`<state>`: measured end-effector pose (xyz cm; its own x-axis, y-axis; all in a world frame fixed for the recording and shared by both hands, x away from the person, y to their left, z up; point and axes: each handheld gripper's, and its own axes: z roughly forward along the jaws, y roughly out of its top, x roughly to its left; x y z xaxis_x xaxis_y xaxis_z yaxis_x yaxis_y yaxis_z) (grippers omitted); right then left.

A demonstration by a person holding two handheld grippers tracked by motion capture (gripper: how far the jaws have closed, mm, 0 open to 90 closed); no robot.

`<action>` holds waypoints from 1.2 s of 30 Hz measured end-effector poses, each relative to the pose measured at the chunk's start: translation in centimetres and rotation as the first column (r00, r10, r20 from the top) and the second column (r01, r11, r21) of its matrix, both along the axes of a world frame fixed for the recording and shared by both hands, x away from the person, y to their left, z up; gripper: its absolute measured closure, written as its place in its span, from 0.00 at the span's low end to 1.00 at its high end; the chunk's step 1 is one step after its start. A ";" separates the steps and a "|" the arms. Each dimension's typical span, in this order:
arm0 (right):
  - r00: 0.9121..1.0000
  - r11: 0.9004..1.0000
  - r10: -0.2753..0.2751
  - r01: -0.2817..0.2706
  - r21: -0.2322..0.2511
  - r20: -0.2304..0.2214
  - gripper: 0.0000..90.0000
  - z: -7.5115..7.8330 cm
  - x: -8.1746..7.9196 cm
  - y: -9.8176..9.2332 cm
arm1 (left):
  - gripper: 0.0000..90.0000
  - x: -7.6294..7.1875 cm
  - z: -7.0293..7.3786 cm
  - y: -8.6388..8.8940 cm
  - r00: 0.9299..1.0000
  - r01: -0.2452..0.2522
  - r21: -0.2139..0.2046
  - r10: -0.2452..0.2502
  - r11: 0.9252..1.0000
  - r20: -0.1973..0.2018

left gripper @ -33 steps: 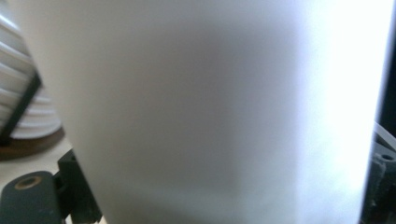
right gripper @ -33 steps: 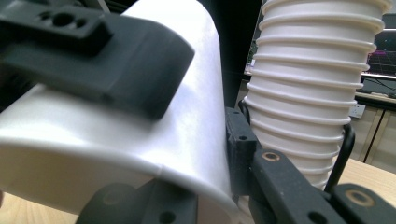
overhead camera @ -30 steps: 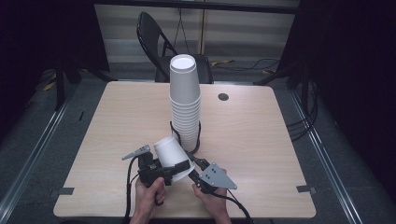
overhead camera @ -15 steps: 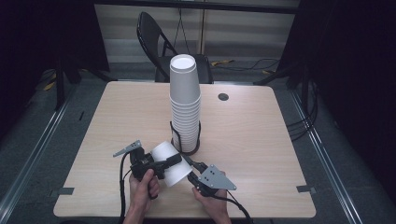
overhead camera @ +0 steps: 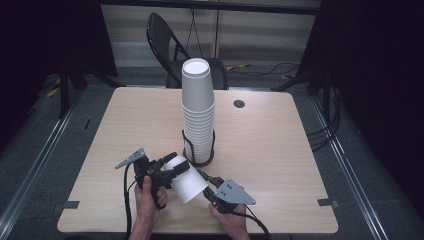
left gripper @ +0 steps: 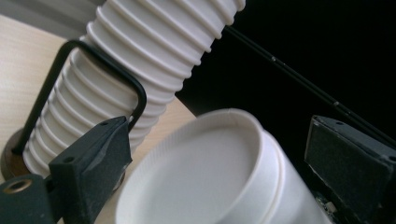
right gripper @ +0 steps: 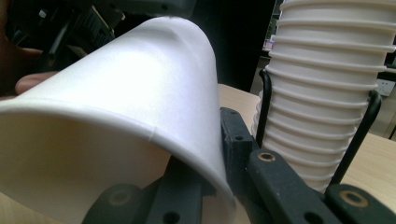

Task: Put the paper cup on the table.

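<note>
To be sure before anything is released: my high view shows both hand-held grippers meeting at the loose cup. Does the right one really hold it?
Observer: Yes. The right hand-held gripper pinches the cup wall at the rim, one jaw inside, one outside.
Operator: And the left one?
Observer: The left hand-held gripper has its jaws wide around the cup's base, with a dark gap at one jaw.
Operator: Is the stack close?
Observer: The stack of cups stands just behind, in a black wire holder.

Cup stack [overhead camera: 198,112] in holder [overhead camera: 199,152] blocks centre; table [overhead camera: 280,150] sides seemingly open.
</note>
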<state>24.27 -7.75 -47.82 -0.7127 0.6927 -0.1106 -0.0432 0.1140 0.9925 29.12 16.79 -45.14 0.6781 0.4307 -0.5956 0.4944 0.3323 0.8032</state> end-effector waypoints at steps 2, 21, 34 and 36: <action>1.000 1.000 -0.004 0.004 -0.009 -0.006 0.96 0.0 0.0 -0.1 | 0.08 0.1 0.1 0.2 1.000 -0.013 0.018 0.013 1.000 0.009; 0.992 0.993 -0.070 0.061 -0.097 -0.100 0.96 -0.2 0.0 -2.7 | 0.17 -0.4 0.4 0.9 0.988 -0.101 0.135 0.083 0.986 0.128; 0.976 0.987 -0.076 0.045 -0.153 -0.203 0.96 0.5 0.8 -4.3 | 0.17 -1.2 0.3 0.7 0.963 -0.141 0.364 0.043 0.921 0.266; 0.973 0.986 -0.076 0.041 -0.159 -0.220 0.96 0.7 1.0 -4.7 | 0.17 -1.4 0.3 0.6 0.959 -0.141 0.383 0.030 0.913 0.281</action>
<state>25.29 -12.42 -47.15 -0.6899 0.7215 -0.0599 0.1899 0.2602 0.9467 27.73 17.43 -44.83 0.7356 0.6561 -0.1684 0.2308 -0.0090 0.9730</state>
